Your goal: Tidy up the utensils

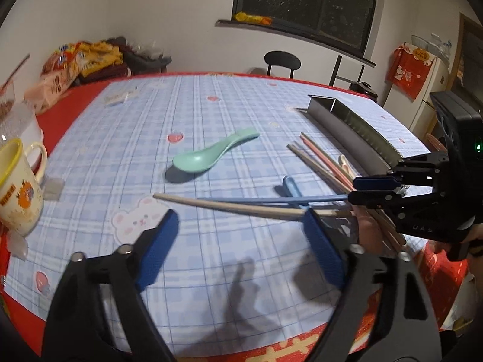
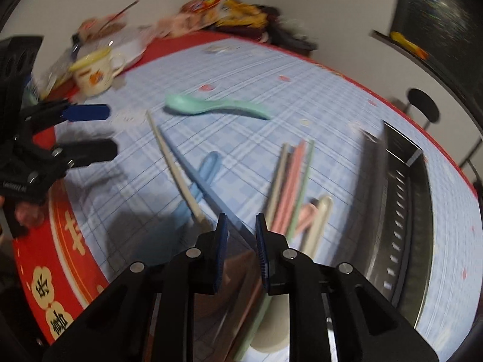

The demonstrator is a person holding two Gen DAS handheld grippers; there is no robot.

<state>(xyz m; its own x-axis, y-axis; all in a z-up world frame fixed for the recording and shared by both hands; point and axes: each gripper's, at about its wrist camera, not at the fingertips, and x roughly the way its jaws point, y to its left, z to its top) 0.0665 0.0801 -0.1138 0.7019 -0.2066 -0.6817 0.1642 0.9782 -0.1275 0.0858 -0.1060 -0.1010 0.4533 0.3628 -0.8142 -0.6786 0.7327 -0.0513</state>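
My right gripper (image 1: 351, 189) (image 2: 240, 220) is shut on a beige chopstick (image 1: 229, 206) (image 2: 175, 166) and a blue chopstick (image 1: 271, 200) (image 2: 208, 190), held low over the table. My left gripper (image 1: 240, 220) (image 2: 111, 129) is open and empty, just in front of the held chopsticks. A green spoon (image 1: 211, 154) (image 2: 211, 107) lies mid-table. A blue spoon (image 1: 291, 185) (image 2: 208, 166) lies under the held chopsticks. Several chopsticks (image 1: 320, 160) (image 2: 291, 178) and pale spoons (image 1: 344, 163) (image 2: 317, 220) lie beside a long metal utensil tray (image 1: 347, 126) (image 2: 401, 211).
A mug (image 1: 18, 187) (image 2: 93, 75) with a yellow rim stands at the table's left edge. Snack bags (image 1: 75, 60) (image 2: 223, 9) pile at the far corner. A black chair (image 1: 282, 61) stands behind the table. The table carries a blue checked cloth (image 1: 211, 105).
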